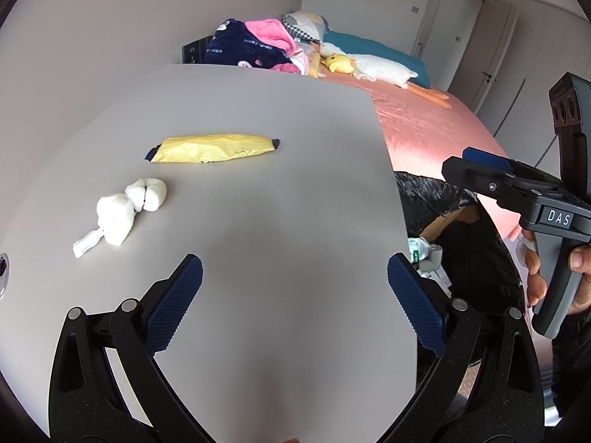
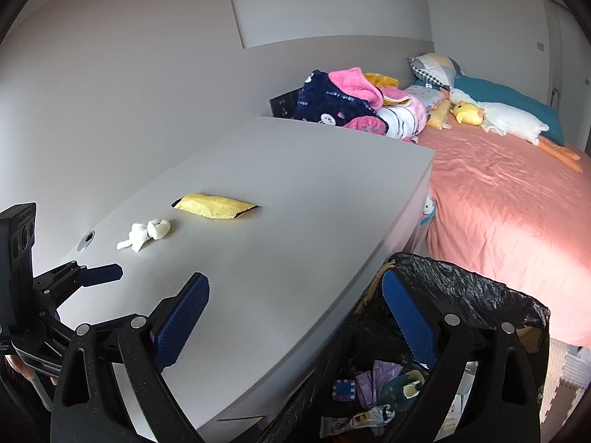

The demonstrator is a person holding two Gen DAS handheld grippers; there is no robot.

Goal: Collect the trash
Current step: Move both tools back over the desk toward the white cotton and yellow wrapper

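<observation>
Here, at the far left of the tabletop (image 1: 258,118), a crumpled white tissue wad (image 1: 127,208) lay with a small white plastic tab sticking out from under it, close to a round grommet hole (image 2: 85,240) in the surface. Just beyond and to the right of the wad lay a flattened yellow wrapper (image 1: 212,147), apart from it and untouched. These were the only two pieces of trash visible on the tabletop, so they appeared to be what was left to collect.

Nearer the camera, the left gripper (image 1: 295,302) hovered low over bare tabletop, its blue-padded jaws spread wide and holding nothing; the tissue wad sat ahead and to its left, well short of the pads.

Further right, past the tabletop's edge, stood a bin lined with a black trash bag (image 2: 476,291). Wrappers and bits of packaging already lay in its bottom, which suggested that part of the job was done. The right gripper (image 2: 295,317) hung over the gap between the tabletop edge and the bag's mouth, jaws likewise wide apart and empty, one pad over the tabletop and the other over the bag.

At the far right, a bed (image 2: 498,214) with a pink sheet carried folded blankets and soft toys, none of it evidently trash.
</observation>
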